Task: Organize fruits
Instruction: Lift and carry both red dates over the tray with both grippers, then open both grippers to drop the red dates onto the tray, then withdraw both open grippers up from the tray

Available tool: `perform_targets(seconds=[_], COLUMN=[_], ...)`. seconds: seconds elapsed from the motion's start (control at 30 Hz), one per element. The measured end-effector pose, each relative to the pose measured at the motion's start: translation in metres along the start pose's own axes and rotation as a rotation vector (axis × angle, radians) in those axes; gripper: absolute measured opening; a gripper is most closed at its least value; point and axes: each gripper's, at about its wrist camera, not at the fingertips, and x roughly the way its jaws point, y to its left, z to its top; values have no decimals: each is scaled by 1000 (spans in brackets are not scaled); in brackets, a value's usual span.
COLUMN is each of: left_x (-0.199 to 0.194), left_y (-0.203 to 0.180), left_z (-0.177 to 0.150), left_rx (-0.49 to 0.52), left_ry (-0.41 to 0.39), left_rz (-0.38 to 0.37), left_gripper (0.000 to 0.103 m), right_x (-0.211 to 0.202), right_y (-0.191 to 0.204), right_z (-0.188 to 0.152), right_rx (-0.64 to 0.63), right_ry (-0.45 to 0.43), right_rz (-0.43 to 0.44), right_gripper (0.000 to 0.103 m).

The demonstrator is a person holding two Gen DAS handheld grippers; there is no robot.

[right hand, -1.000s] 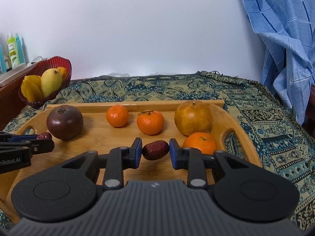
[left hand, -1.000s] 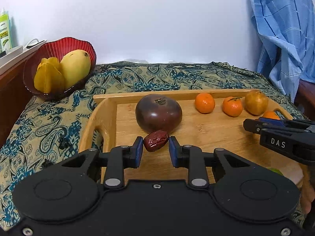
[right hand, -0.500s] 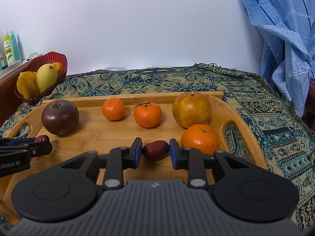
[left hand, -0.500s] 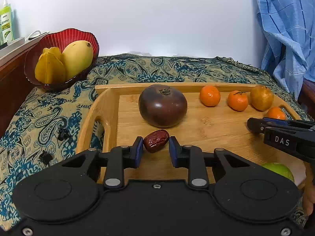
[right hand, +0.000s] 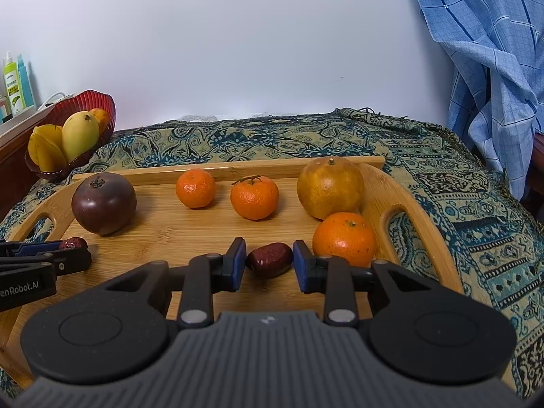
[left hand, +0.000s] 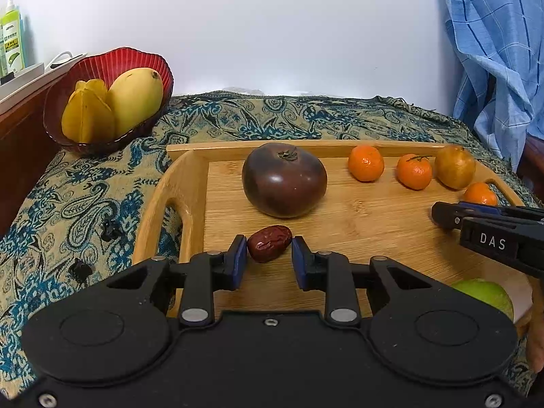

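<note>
A bamboo tray holds a dark purple fruit, several small oranges and a brownish round fruit. My left gripper has just let go of a red date lying on the tray near its left end; the pads stand slightly off it. My right gripper likewise brackets a second red date resting on the tray, beside an orange. Each gripper shows in the other's view.
A red bowl with a mango and starfruit sits at the back left on the patterned cloth. A green fruit lies at the tray's near right. A blue cloth hangs at right. Bottles stand far left.
Both grippers have come down toward the tray with their dates. The jaws have opened a little, and both dates now rest on the wood.
</note>
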Motion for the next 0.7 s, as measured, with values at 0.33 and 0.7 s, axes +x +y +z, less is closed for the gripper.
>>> perform_targets(seconds=[0.33, 0.7], left_x=[-10, -40], left_y=[2, 1], left_z=[-1, -12], left_rx=[-15, -24], left_ry=[1, -45], left_rz=[-6, -4], left_gripper=[48, 83], right_x=[-12, -45], right_y=[0, 4], right_z=[1, -6], right_rx=[3, 24], right_ry=[-39, -131], right_rz=[6, 25], right_gripper=[61, 78])
